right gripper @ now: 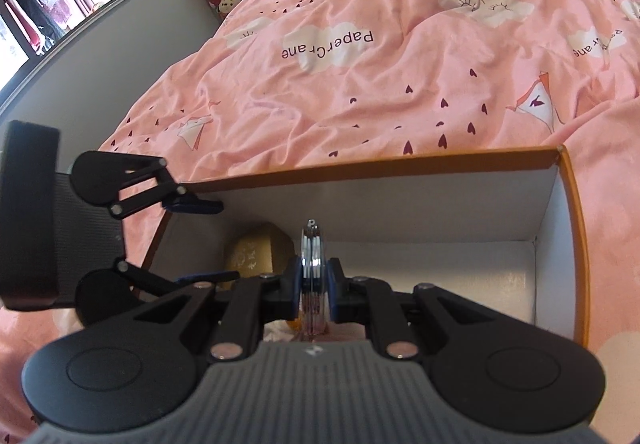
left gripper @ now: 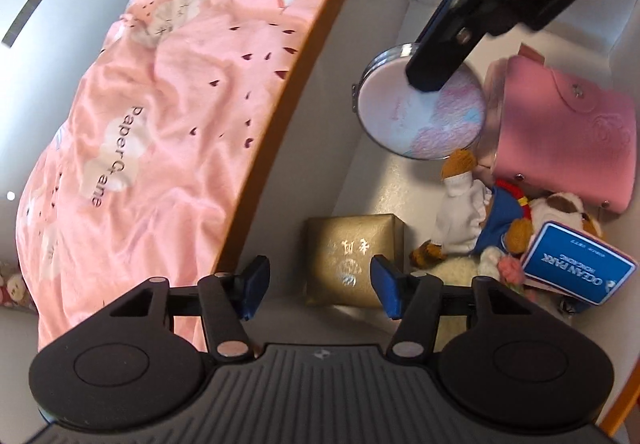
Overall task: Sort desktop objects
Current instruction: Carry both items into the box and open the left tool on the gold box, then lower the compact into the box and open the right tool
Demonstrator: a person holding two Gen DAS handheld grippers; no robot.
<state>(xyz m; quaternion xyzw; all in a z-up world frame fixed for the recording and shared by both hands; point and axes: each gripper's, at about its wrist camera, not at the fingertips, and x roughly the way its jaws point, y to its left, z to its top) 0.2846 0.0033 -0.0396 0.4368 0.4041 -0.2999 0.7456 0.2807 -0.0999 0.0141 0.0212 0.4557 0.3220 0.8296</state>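
Right fingers (right gripper: 314, 286) pinch a round chrome-rimmed mirror (right gripper: 311, 244) edge-on; left fingers (left gripper: 318, 286) spread wide, empty.

The right gripper (left gripper: 426, 78) covers the top of the round compact mirror (left gripper: 424, 112) in the left wrist view, and its body runs off the upper edge. In the right wrist view the mirror (right gripper: 314, 256) shows edge-on only, its lower part lost behind the gripper. The gold box (right gripper: 256, 252) peeks out there, partly hidden. The pink wallet (left gripper: 564, 128) blocks whatever lies behind it. The stuffed toy (left gripper: 488, 220) is half buried under a blue card (left gripper: 576, 264); its shape is hard to make out. The cardboard box (left gripper: 384, 44) is cut off at the right edge.
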